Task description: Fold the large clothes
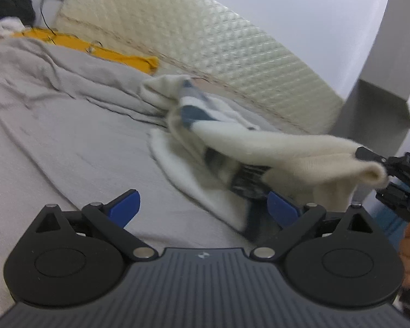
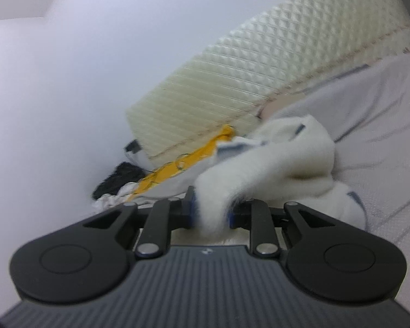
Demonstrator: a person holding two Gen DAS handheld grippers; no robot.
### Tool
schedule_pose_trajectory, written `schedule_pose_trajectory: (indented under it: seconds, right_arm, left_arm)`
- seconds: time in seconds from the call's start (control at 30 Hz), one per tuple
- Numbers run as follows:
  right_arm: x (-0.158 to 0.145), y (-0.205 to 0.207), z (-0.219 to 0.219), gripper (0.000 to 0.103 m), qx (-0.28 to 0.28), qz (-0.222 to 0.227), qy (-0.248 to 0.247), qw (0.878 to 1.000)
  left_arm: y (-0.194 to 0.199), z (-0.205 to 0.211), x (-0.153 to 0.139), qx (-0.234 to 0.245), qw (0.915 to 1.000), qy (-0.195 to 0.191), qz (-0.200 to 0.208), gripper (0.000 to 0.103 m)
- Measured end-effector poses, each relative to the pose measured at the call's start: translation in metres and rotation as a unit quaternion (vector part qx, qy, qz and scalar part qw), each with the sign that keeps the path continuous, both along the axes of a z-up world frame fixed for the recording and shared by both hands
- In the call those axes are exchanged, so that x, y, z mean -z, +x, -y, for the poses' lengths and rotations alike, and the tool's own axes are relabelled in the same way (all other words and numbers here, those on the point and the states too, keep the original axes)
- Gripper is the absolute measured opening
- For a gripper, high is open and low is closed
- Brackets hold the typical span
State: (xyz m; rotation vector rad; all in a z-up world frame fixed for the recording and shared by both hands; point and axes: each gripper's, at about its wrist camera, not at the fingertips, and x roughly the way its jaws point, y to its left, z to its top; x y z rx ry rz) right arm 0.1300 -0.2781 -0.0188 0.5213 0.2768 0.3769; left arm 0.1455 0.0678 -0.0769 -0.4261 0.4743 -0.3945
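Note:
A cream knit sweater (image 1: pixel 259 142) with blue and white stripes lies partly on the grey bed sheet (image 1: pixel 68 136). My right gripper (image 1: pixel 380 161) holds one end of it lifted off the bed at the right. In the right wrist view the right gripper (image 2: pixel 210 210) is shut on a bunch of the cream sweater (image 2: pixel 273 158). My left gripper (image 1: pixel 202 205) is open and empty, just above the bed beside the sweater's lower edge.
A quilted cream mattress (image 1: pixel 191 32) leans against the wall behind the bed. A yellow cloth (image 1: pixel 95 46) lies at the bed's far edge. Dark and white clothes (image 1: pixel 8 13) are piled at the far left. A grey cabinet (image 1: pixel 382 82) stands at the right.

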Motion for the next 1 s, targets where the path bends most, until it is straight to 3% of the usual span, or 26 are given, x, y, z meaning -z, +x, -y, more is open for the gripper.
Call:
schedule_pose_trajectory:
  seconds: [0.17,0.23,0.37,0.6,0.67,0.8,0.9,0.97,1.0]
  right_arm:
    - [-0.005,-0.024,-0.001,0.024,-0.025,-0.005,0.018,1.0]
    - [0.001,-0.034,0.0,0.024,-0.026,-0.016,0.022,0.999]
    - [0.021,-0.042,0.006,0.024,-0.028,-0.055,0.038,0.997]
    - [0.05,-0.031,-0.008,0.025,-0.056,-0.122,0.072,0.988]
    - [0.059,-0.028,-0.012,0.026,-0.066,-0.134,0.074,0.986]
    - [0.072,-0.016,-0.016,0.028,-0.079,-0.167,0.083,0.979]
    - [0.083,-0.011,-0.015,0.033,-0.089,-0.187,0.095,0.974]
    - [0.089,-0.006,-0.016,0.042,-0.094,-0.203,0.106,0.969]
    - [0.092,-0.004,-0.016,0.053,-0.097,-0.21,0.113,0.966]
  left_arm:
    - [-0.01,0.009,0.004,0.041,0.9971,-0.062,-0.012,0.097]
    - [-0.005,0.01,0.01,0.051,0.9926,-0.107,-0.029,0.096]
    - [0.024,0.015,0.031,0.063,0.9735,-0.205,-0.078,0.09]
    - [0.079,0.029,0.081,0.062,0.9363,-0.311,-0.151,0.081]
    - [0.097,0.036,0.091,0.066,0.9322,-0.316,-0.163,0.08]
    - [0.126,0.052,0.108,0.073,0.9343,-0.296,-0.186,0.076]
    - [0.142,0.06,0.125,0.065,0.9292,-0.293,-0.216,0.06]
    - [0.15,0.062,0.135,0.058,0.9298,-0.278,-0.234,0.036]
    - [0.152,0.063,0.137,0.056,0.9295,-0.276,-0.238,0.032]
